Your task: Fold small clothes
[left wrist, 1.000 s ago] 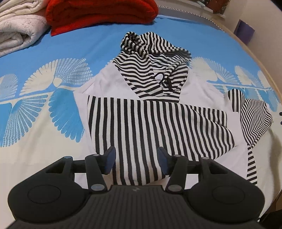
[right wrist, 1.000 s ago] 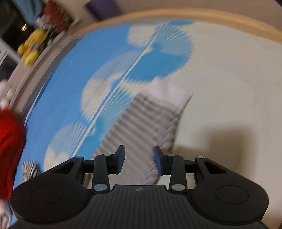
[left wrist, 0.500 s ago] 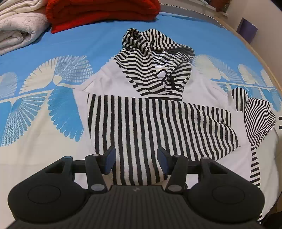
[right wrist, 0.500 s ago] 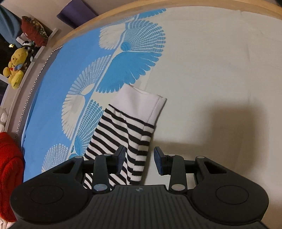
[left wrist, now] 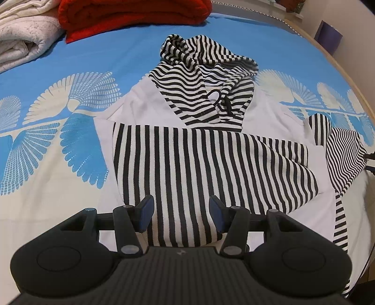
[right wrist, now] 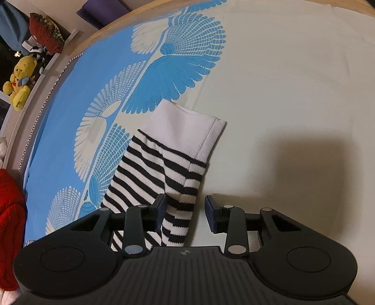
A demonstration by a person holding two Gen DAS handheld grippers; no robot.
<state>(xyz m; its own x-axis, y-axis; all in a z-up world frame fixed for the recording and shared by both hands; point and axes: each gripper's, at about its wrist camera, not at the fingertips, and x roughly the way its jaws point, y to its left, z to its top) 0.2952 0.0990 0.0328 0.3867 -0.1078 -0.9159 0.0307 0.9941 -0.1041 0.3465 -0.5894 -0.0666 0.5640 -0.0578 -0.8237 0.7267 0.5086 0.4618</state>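
Observation:
A small black-and-white striped hoodie lies on the bed, hood at the far end, one sleeve folded across its white body. My left gripper is open and empty above the near end of that folded sleeve. The other sleeve lies out to the right. In the right wrist view that sleeve ends in a white ribbed cuff. My right gripper is open just above it, with the sleeve's right edge between the fingers, and holds nothing.
The bedsheet is blue and cream with a fan pattern. A red blanket and a white blanket lie at the far end. The wooden bed edge curves around, with a yellow plush toy beyond it.
My right gripper has moved in over the striped sleeve, and the cuff now looks nearer and larger. My left gripper has moved slightly closer to the hoodie. Both stay open.

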